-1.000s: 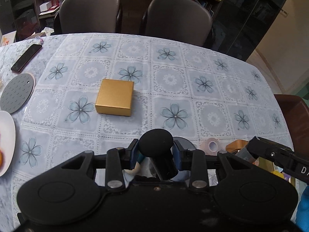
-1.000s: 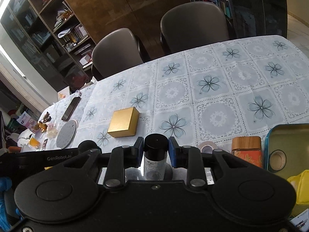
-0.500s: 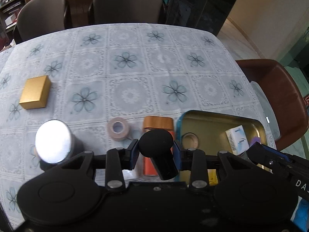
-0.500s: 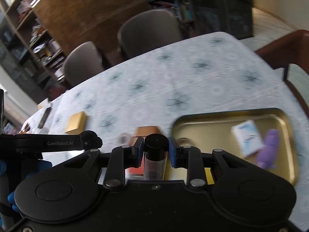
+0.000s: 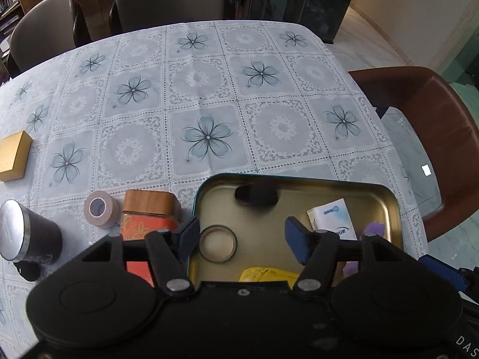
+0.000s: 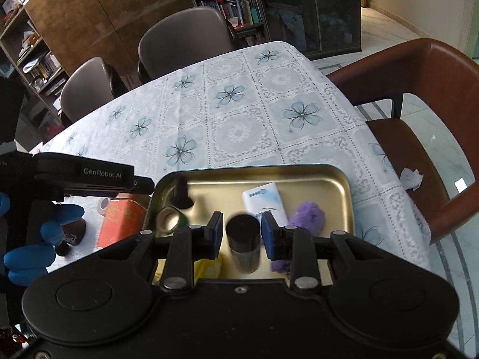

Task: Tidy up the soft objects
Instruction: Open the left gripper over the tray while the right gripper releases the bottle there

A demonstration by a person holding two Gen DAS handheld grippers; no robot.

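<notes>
A gold metal tray lies at the table's near right. My left gripper is open above it; the black round-headed object lies blurred in the tray's far left corner. My right gripper is open, with a black-capped bottle blurred between its blue pads, apart from them. The tray also holds a tape roll, a white tissue pack, a purple soft toy and a yellow soft item.
Left of the tray stand an orange jar with a wooden lid, a beige tape roll, a dark cup with silver lid and a gold box. A brown chair is at the right; grey chairs stand behind the table.
Both grippers moved right over the tray and opened. The black round-headed object left the left gripper and dropped into the tray. The bottle is loose between the right pads.
</notes>
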